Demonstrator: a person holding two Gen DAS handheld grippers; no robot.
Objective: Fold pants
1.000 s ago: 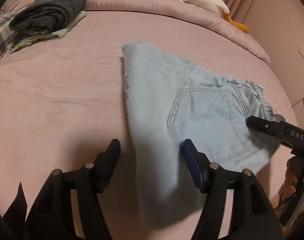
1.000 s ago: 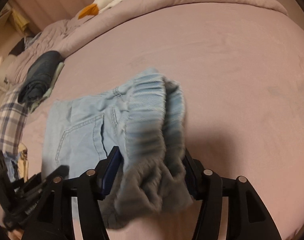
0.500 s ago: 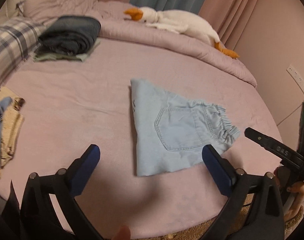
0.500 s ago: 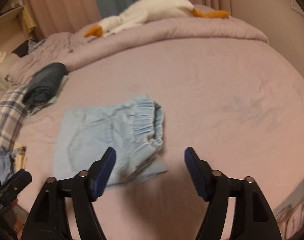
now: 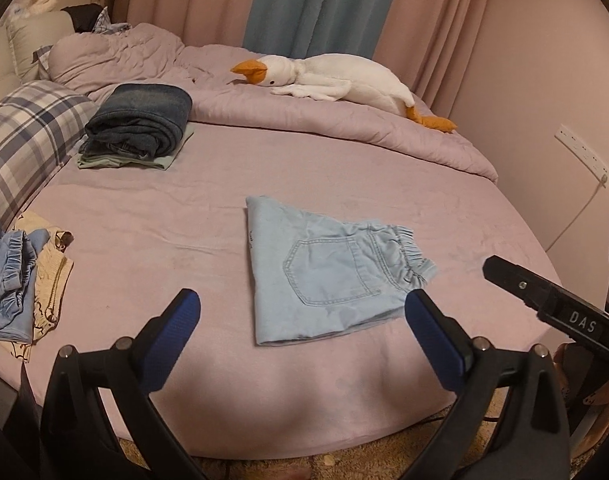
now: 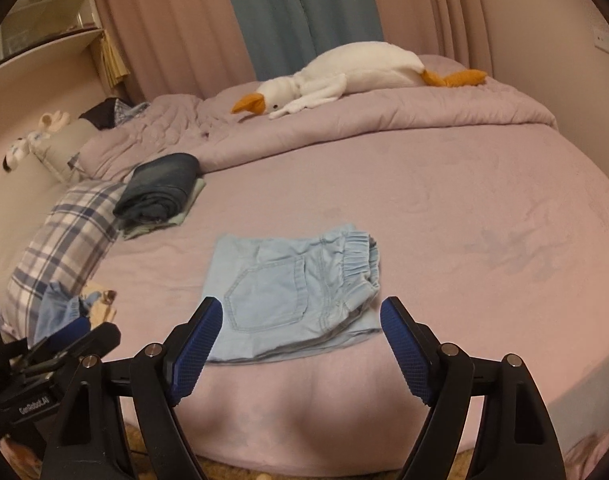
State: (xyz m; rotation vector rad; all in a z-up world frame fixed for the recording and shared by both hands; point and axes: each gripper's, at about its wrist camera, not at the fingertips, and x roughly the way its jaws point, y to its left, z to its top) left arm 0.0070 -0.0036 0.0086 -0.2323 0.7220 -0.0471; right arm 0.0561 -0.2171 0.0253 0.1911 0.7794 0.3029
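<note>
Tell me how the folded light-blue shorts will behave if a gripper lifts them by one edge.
The light-blue shorts are thin, soft denim lying in loose layers, so they would probably droop and unfold. The gathered waistband looks bulkier and might hang lower. Probably light.

Location type: domestic bedroom. Indicators: a round bed with a mauve sheet and a rumpled quilt; a plaid pillow; a plush goose lying on the quilt; pink and blue floor-length curtains behind the bed; a wall socket strip with a cable; stacked folded clothing on the sheet.
</note>
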